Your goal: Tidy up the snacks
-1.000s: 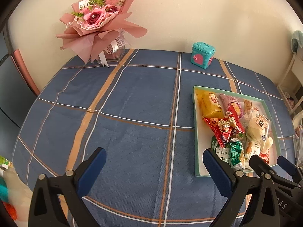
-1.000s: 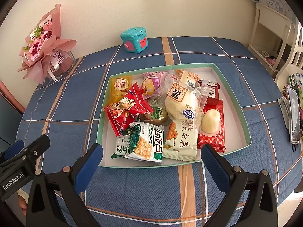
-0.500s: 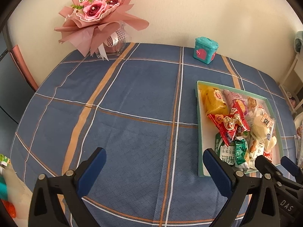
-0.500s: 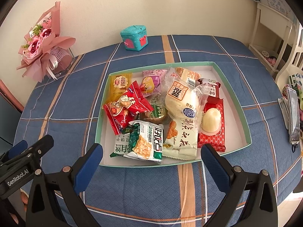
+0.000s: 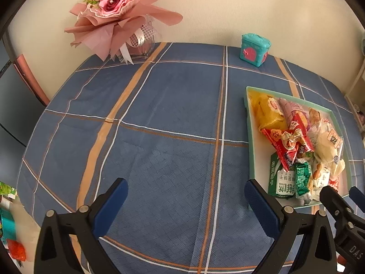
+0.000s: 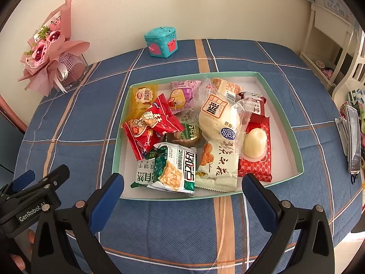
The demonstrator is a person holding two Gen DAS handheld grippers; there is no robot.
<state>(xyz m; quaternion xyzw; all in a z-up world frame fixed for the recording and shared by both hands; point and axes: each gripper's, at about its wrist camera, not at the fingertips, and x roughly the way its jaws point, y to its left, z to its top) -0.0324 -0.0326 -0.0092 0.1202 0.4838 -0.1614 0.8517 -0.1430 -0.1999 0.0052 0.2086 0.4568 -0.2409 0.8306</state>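
Note:
A shallow teal-rimmed tray (image 6: 294, 134) on the blue plaid tablecloth holds several wrapped snacks: a red packet (image 6: 150, 125), a green-and-white packet (image 6: 174, 167), a clear-wrapped bun (image 6: 217, 119) and a white sweet on a red wrapper (image 6: 254, 140). My right gripper (image 6: 182, 190) is open and empty, just above the tray's near edge. My left gripper (image 5: 186, 196) is open and empty over bare cloth, left of the tray (image 5: 249, 137). Each gripper shows at the edge of the other's view.
A pink bouquet in a glass vase (image 5: 121, 16) stands at the back left by the wall. A small teal box (image 6: 162, 42) sits at the back. White shelves (image 6: 330, 43) and a phone (image 6: 353, 139) are at the right.
The left gripper has moved a little forward and lower over the cloth. The right gripper has edged slightly closer to the tray. Both jaws stay open.

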